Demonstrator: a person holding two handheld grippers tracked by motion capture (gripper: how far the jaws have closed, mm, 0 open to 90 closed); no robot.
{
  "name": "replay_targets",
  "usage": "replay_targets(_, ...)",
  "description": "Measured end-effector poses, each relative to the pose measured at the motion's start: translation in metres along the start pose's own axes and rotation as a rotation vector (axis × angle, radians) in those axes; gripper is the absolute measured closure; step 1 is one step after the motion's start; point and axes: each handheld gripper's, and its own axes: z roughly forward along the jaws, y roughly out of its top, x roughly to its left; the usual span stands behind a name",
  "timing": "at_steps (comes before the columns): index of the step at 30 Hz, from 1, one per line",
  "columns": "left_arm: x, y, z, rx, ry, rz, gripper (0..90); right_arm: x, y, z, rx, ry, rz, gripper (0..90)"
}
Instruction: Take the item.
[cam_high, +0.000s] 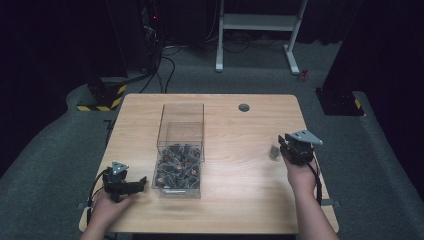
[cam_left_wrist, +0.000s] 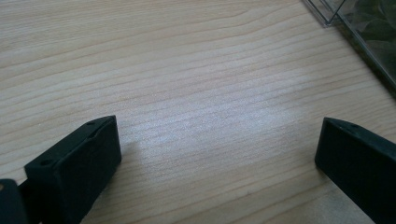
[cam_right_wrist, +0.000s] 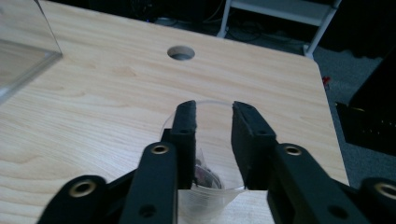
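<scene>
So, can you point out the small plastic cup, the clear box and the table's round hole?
small plastic cup (cam_right_wrist: 212, 193): right gripper view, its front wall.
clear box (cam_high: 176, 187): high view, its near wall.
round hole (cam_right_wrist: 180, 52): right gripper view, its middle.

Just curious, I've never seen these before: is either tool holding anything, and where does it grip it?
The right tool holds a small clear plastic cup by its rim, one jaw inside. The left tool is open over bare table.
</scene>
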Motion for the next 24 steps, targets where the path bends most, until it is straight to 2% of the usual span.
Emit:
replay_targets(6, 0.000, 0.000, 0.000, 0.000, 0.000, 0.000, 0.5, 0.010, 0.003, -0.010, -0.021, 0.044, -0.009, 53.7)
replay_targets(11, 0.000, 0.000, 0.000, -0.003, 0.001, -0.003, 0.5, 0.022, -0.002, -0.017, -0.025, 0.083, 0.004, 42.4)
replay_targets(24, 0.000, 0.000, 0.000, -0.003, 0.001, -0.003, 0.5, 0.054, -0.026, -0.027, -0.019, 0.144, -0.015, 30.9)
